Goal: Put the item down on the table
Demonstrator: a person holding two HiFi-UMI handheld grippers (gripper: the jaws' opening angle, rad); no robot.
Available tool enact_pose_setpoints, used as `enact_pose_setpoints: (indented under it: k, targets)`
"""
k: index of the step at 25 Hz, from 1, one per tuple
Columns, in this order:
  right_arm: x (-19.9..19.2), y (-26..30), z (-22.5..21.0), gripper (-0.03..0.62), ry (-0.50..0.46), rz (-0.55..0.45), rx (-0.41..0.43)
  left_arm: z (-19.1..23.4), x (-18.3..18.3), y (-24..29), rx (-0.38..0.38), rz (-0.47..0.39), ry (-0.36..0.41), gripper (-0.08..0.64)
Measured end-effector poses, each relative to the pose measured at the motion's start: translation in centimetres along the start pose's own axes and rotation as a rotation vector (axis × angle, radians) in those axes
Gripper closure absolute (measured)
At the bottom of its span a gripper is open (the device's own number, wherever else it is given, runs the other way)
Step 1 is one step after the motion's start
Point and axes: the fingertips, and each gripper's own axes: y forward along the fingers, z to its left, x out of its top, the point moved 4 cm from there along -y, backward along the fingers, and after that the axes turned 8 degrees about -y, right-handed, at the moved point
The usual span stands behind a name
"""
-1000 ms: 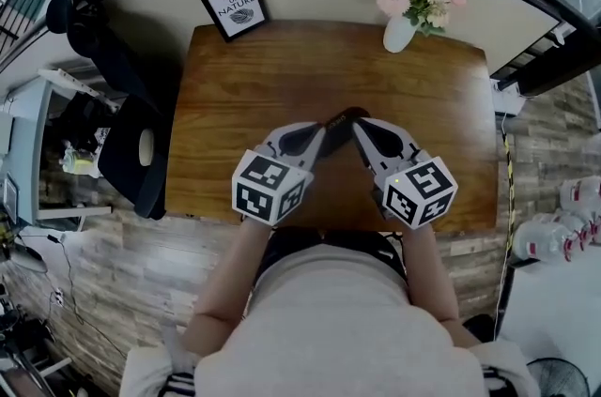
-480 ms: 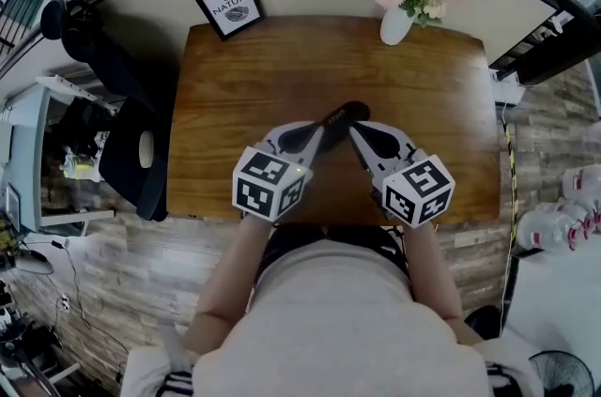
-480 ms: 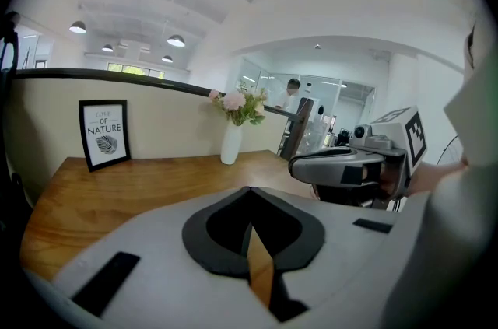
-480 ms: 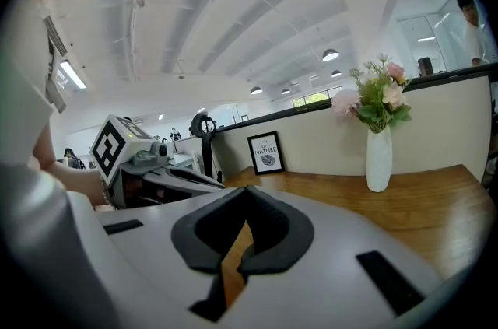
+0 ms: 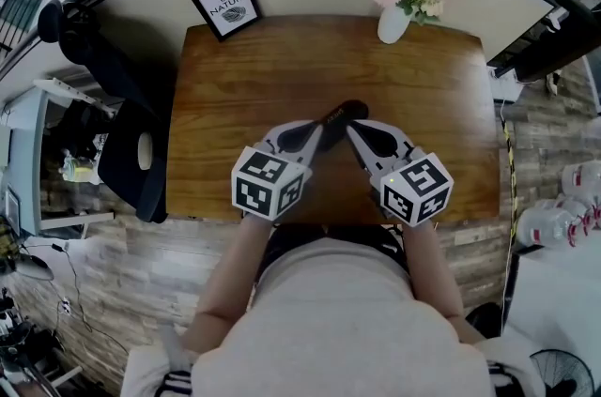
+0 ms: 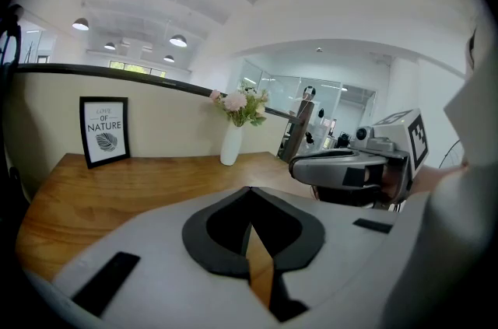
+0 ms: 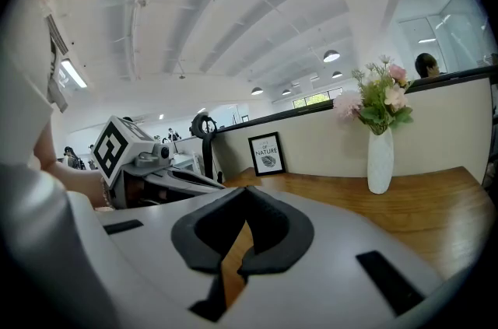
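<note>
Your left hand-held gripper (image 5: 319,133) and right hand-held gripper (image 5: 354,131) remain pressed together, empty; the black oblong item (image 5: 343,114) at 12 o'clock lies unmoved on the brown wooden counter (image 5: 235,85).

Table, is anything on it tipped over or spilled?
Nothing stands out. The flower vase and the framed picture stand upright at the back of the table. The dark item lies on the wood. Nothing is spilled.
</note>
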Motion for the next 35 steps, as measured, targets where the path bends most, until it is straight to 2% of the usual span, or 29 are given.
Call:
enact_pose_setpoints:
  k: [35]
  targets:
    - [-1.0,-0.1,0.0,0.583,0.015,0.023,0.01,0.0,-1.2,0.6,0.013,0.03,-0.012,0.549]
